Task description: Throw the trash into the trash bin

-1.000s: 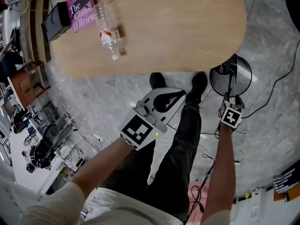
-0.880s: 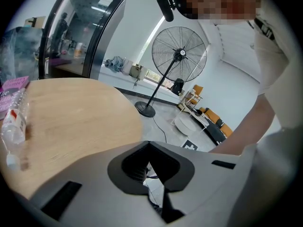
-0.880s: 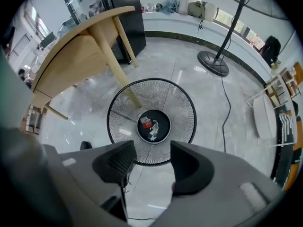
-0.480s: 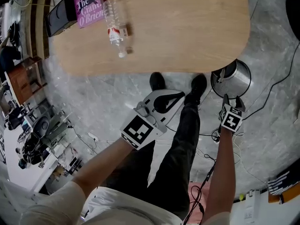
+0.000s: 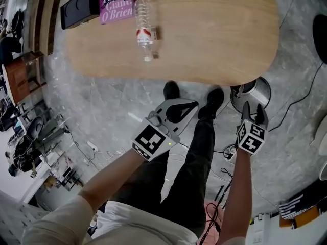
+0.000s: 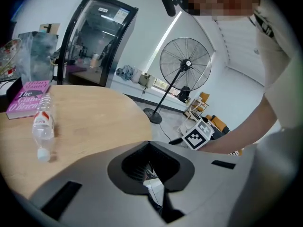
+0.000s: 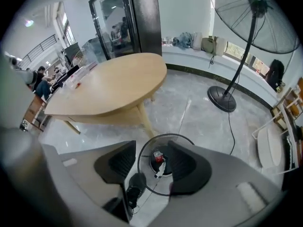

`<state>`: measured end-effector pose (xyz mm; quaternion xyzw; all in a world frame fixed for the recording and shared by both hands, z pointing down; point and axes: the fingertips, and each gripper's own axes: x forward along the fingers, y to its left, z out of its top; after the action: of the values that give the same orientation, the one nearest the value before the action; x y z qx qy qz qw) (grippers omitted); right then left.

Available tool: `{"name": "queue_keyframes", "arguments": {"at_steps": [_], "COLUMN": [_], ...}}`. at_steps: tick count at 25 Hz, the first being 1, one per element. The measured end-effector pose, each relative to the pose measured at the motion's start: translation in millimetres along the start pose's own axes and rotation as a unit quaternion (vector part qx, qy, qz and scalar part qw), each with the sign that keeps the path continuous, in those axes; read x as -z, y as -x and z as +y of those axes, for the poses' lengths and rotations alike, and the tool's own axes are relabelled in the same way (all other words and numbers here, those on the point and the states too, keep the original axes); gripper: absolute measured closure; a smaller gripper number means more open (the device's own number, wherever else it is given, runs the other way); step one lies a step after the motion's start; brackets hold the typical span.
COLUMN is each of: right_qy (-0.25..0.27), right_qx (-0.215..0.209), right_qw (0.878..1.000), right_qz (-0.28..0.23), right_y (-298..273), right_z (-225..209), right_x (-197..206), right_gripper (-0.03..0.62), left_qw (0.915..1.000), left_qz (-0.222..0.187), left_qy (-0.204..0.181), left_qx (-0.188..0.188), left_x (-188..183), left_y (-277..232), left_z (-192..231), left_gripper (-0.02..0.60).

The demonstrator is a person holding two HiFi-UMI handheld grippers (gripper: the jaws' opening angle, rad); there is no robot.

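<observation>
A clear plastic bottle (image 5: 146, 31) (image 6: 42, 126) with a red label lies on its side on the wooden table (image 5: 214, 29) (image 6: 94, 119). Beside the table on the floor stands the round metal trash bin (image 5: 254, 92) (image 7: 142, 174), with a red and white bit of trash (image 7: 159, 159) at its bottom. My right gripper (image 5: 254, 107) (image 7: 152, 146) hangs above the bin, pointing down into it. It is open with nothing between its jaws, which have just been closing a little. My left gripper (image 5: 195, 104) (image 6: 149, 143) is shut and empty, over the person's legs.
A pink book (image 5: 117, 1) (image 6: 27, 97) and a black box (image 5: 79, 6) lie on the table near the bottle. The person's black shoes (image 5: 171, 89) stand by the bin. Cables (image 5: 301, 91) cross the floor. A standing fan (image 7: 222, 98) (image 6: 184, 63) is further off.
My right gripper has lifted up from the bin toward the camera. The view has shifted, so the table and bottle sit further right. My left gripper has hardly moved.
</observation>
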<state>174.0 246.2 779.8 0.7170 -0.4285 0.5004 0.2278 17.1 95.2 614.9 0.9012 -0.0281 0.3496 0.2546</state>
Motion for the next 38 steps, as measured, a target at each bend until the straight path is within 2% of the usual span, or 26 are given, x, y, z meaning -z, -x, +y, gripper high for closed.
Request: {"name": "queue_keyframes", "arguments": {"at_steps": [3, 11, 24, 30, 38], "right_qy": [0.02, 0.079, 0.15, 0.139, 0.124], "right_qx": [-0.003, -0.037, -0.146, -0.228, -0.27], "right_qw": [1.0, 0.994, 0.974, 0.961, 0.952], "right_qz": [-0.022, -0.06, -0.084, -0.075, -0.07], "right_y": [6.1, 6.2, 7.1, 4.1, -4.7], "right_z": [12.9, 75.5, 212.6, 287.8, 361.4], "right_x": [-26.2, -87.8, -146.9, -156.6, -178.1], "right_gripper": [0.401, 0.405, 0.405, 0.405, 0.384], "left_qw": [0.9999, 0.9988, 0.9915, 0.9866, 0.9802], "left_qz": [-0.008, -0.029, -0.062, -0.073, -0.085], "left_qy": [0.008, 0.029, 0.086, 0.112, 0.139], "left_qx": [-0.007, -0.027, -0.076, -0.094, -0.113], "left_x": [-2.1, -5.9, 3.5, 12.5, 22.2], "left_y": [7.1, 30.8, 86.8, 108.7, 137.9], "left_z": [3.3, 29.7, 75.1, 93.5, 116.3], "left_gripper": [0.577, 0.577, 0.577, 0.577, 0.577]}}
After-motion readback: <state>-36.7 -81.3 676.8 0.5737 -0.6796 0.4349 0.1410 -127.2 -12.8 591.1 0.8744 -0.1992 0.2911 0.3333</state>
